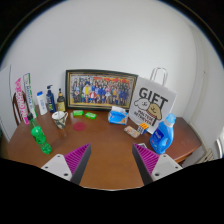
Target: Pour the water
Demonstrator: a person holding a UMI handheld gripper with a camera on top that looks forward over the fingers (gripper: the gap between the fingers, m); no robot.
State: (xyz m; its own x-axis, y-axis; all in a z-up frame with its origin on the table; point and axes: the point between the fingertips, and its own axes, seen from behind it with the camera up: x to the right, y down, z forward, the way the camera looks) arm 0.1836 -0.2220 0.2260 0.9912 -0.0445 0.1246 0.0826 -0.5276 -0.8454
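The jaws (112, 160) stand wide open with nothing held; the 2 purple pads (72, 158) face each other across a broad stretch of bare wood. They hover above the near part of a brown worktop (110, 140).

Beyond the left finger, near the worktop's left edge, a green bottle (40, 136) stands upright. Beyond the right finger, near the right edge, stands a blue jug-shaped container (164, 132); whether either holds water cannot be told.

Along the back edge, against the white wall, a framed group photo (100, 90) leans upright. To its right stands a white paper bag (154, 104) with handles and the word "GIFT" printed on it, and a small blue item (119, 117) sits just in front of the bag. In the back left corner a cluster of small bottles (48, 100) stands beside a tall pink package (20, 100). In front of the photo are a small white cup (60, 118) and 2 green blocks (84, 114), all well apart from the jaws.
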